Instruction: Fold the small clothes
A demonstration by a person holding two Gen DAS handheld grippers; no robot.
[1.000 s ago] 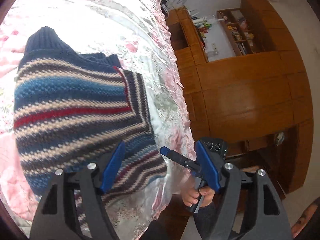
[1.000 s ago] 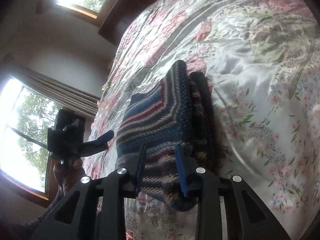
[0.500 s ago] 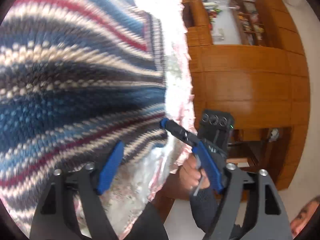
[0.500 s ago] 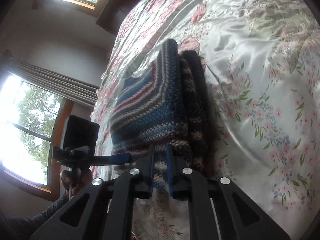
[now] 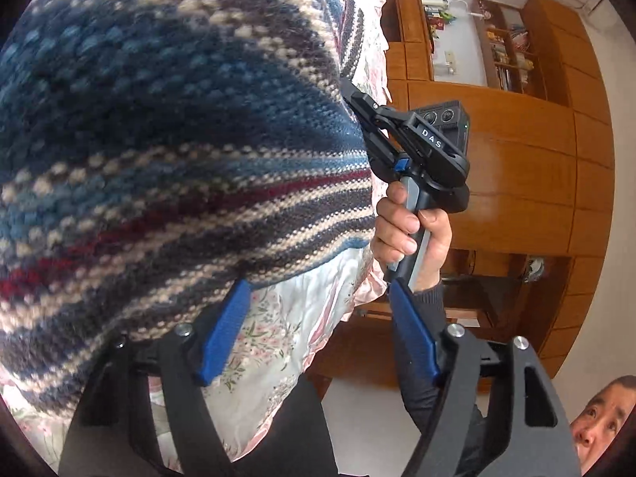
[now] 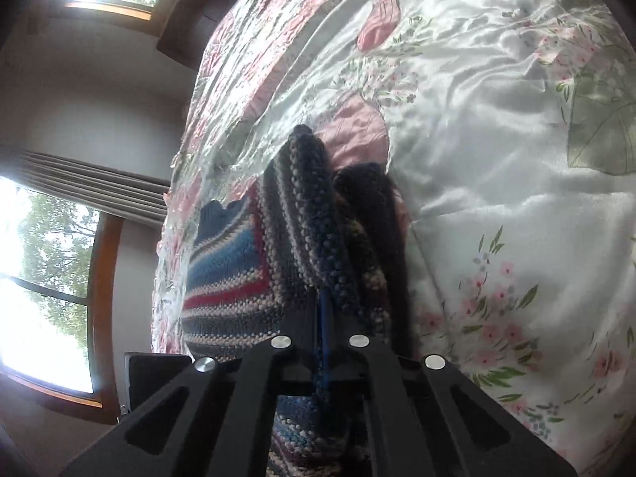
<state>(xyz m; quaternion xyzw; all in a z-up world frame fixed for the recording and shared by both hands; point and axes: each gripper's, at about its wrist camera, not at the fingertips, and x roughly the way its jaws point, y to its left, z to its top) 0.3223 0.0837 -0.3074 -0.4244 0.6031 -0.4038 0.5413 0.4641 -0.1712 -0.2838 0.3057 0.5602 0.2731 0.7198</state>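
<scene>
A folded knit sweater (image 5: 179, 139), striped navy, blue, cream and red, lies on a floral satin bedspread (image 5: 278, 338) and fills most of the left wrist view. My left gripper (image 5: 318, 318) is open just below the sweater's near edge, nothing between its blue pads (image 5: 224, 330). A hand (image 5: 413, 230) holds my right gripper (image 5: 351, 93), whose tips pinch the sweater's right edge. In the right wrist view the right gripper (image 6: 324, 310) is shut on a thick fold of the sweater (image 6: 230, 278), which stands up from the bedspread (image 6: 497, 159).
The bed's edge runs beside wooden cabinets (image 5: 516, 179) and open shelves (image 5: 505, 59) with small items. Bright windows (image 6: 39, 278) and a curtain (image 6: 79, 183) lie beyond the bed's far side. Part of a person shows at the lower right corner of the left wrist view.
My right gripper has closed on the sweater's edge and lifted the fold. My left gripper has moved in close to the sweater and stays open.
</scene>
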